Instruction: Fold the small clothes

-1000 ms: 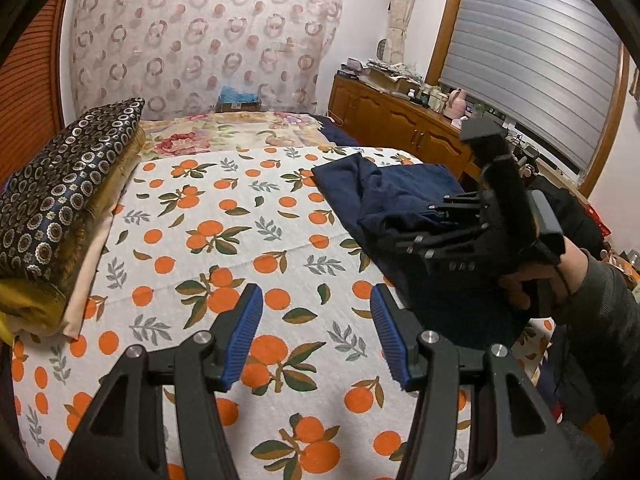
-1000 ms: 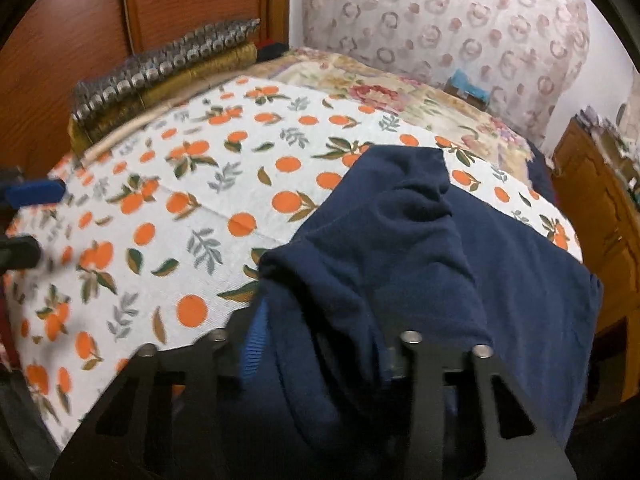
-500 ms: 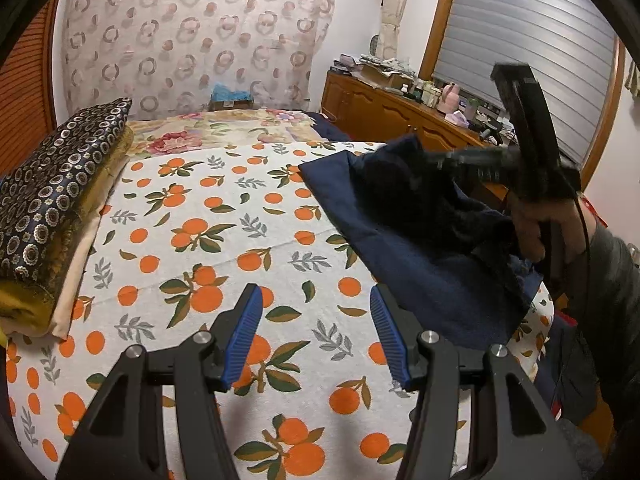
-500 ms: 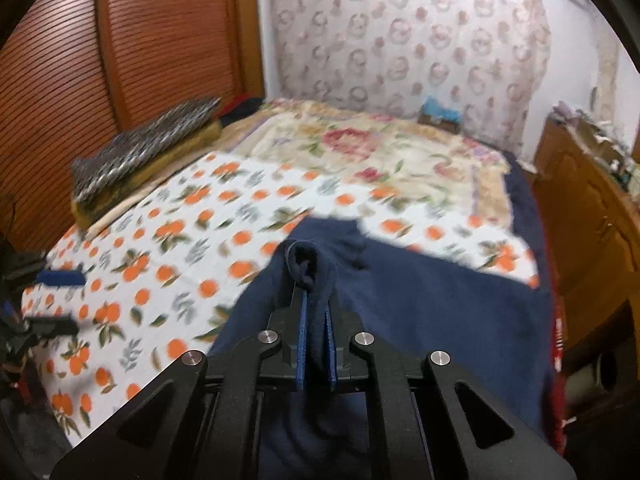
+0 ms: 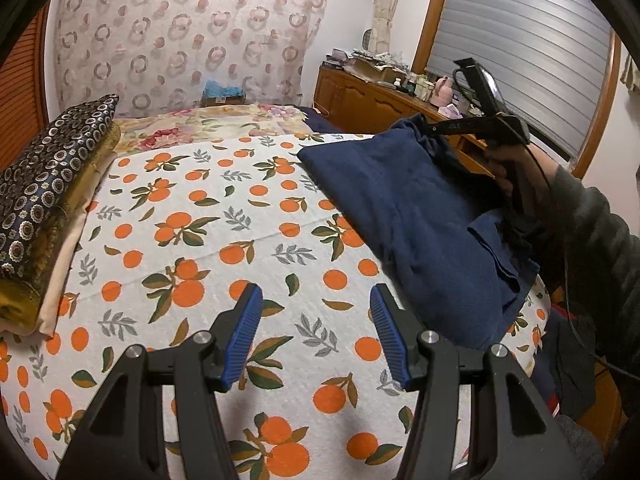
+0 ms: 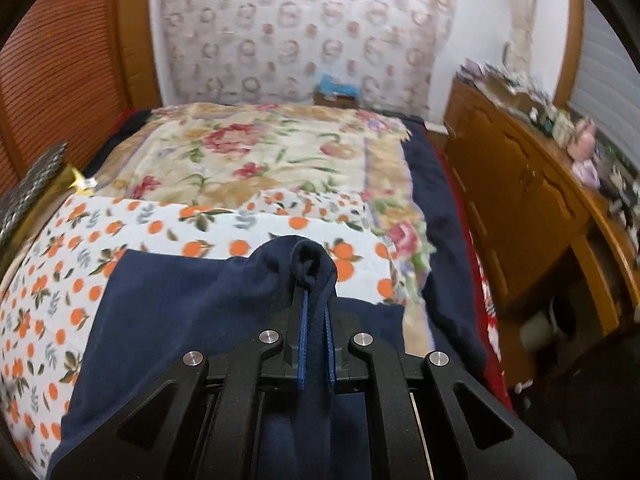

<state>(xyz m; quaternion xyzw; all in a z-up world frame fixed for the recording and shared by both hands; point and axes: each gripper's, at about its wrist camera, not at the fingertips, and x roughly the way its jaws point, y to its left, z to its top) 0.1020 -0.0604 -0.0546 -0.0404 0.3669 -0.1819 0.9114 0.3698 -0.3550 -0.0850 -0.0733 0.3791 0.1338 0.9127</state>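
A navy blue garment lies on the right side of the orange-print bedsheet. My right gripper is shut on a bunched edge of the navy garment and holds that edge lifted above the bed. In the left wrist view the right gripper shows at the garment's far right corner. My left gripper is open and empty, hovering over the sheet to the left of the garment.
Folded patterned blankets are stacked at the bed's left edge. A floral cover lies at the far end. A wooden cabinet with clutter stands along the right. Dark clothes hang off the bed's right side.
My right gripper shut on the garment's edge, lifted it and carried it toward the bed's far right. The left gripper stayed open and hardly moved.
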